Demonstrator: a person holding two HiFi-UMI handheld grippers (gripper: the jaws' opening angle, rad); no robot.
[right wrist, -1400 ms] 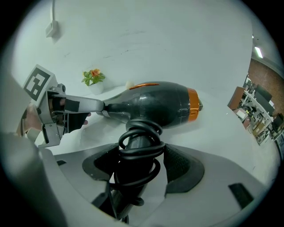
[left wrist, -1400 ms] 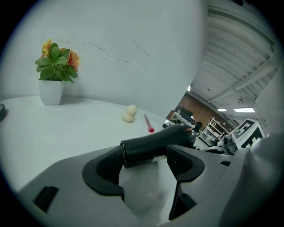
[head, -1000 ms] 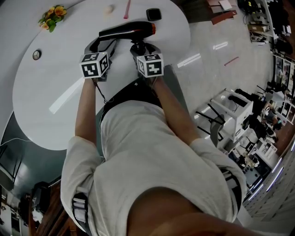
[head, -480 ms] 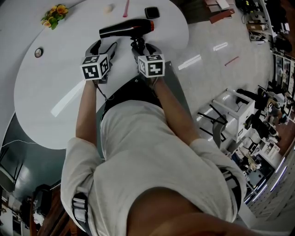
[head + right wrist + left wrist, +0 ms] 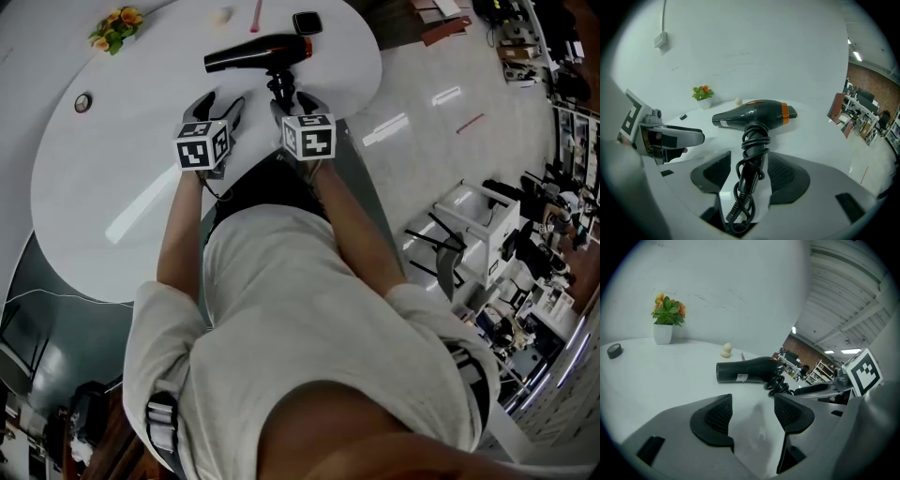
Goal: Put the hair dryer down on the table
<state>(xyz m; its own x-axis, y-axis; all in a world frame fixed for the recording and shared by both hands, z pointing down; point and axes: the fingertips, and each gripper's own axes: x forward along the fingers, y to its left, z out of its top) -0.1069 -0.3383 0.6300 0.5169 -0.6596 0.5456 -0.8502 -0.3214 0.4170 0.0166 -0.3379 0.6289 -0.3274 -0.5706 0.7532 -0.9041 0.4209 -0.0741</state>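
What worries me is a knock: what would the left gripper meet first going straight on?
Probably the table, just short of the hair dryer; depth unclear. The left gripper has just been closing its fingers, nothing between them.

Seen from above, a person reaches both bare forearms forward side by side, the left arm nearly straight, the right arm angled inward. Each hand carries a gripper pointing forward and down, marker cubes facing up. The left gripper has its jaws apart, just narrowed a little, with nothing between its pads. The right gripper has also just been narrowing; the hair dryer's handle lies between its parted pads, ungripped.
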